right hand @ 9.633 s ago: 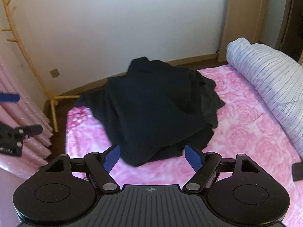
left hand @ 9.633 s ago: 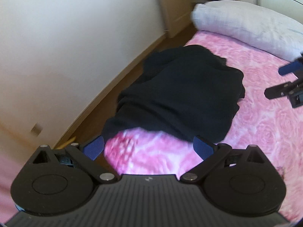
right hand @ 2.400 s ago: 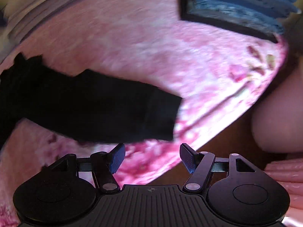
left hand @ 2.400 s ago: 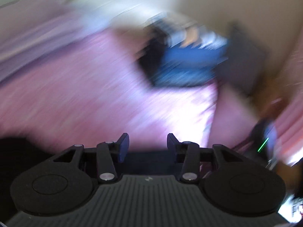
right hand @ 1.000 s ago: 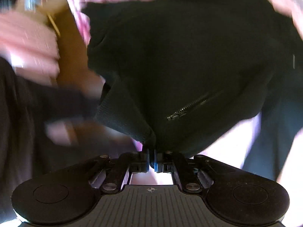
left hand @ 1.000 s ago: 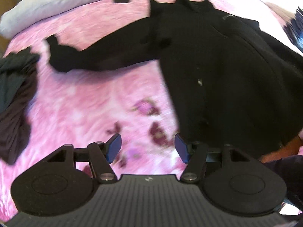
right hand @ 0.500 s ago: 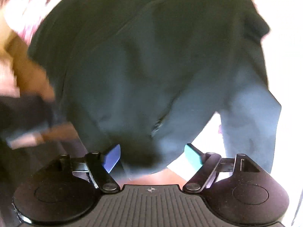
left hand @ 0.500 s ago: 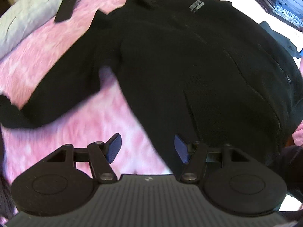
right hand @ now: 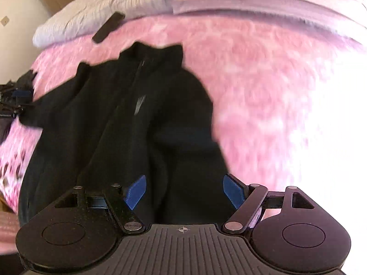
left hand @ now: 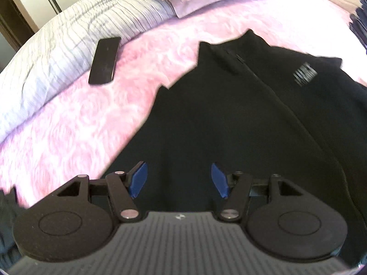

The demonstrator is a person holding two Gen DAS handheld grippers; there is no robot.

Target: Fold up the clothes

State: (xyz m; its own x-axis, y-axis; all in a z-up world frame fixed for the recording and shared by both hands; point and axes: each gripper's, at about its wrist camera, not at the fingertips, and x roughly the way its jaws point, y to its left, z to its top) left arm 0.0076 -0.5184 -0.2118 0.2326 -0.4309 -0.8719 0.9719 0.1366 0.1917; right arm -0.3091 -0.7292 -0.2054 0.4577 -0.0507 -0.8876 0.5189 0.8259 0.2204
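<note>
1. Left gripper [left hand: 179, 180] hangs over the lower body of the black jacket [left hand: 240, 119], its blue-padded fingers [left hand: 137, 178] spread wide with nothing between them; whether the pads touch the cloth cannot be told.
2. Right gripper [right hand: 183, 191] is likewise wide open and holds nothing, poised above the jacket's [right hand: 128, 123] hem near the bed's near edge.
3. Spread face up on the bed [left hand: 68, 123], the jacket is a soft, matte, fleece-like garment with a stand-up collar, a centre zip and a small pale striped logo on the chest.
4. One sleeve [right hand: 52, 105] stretches toward the bed's left edge in the right wrist view, where the other gripper's blue tip shows at the frame's rim.
5. Plush pink bedding with a rose pattern covers the bed; it looks blurred.
6. Along the far edge lies a pale, fine-striped, crinkled duvet roll [left hand: 75, 32].
7. Flat, dark and rectangular, a phone-like slab [left hand: 105, 60] rests where that roll meets the pink cover, well apart from the jacket.
</note>
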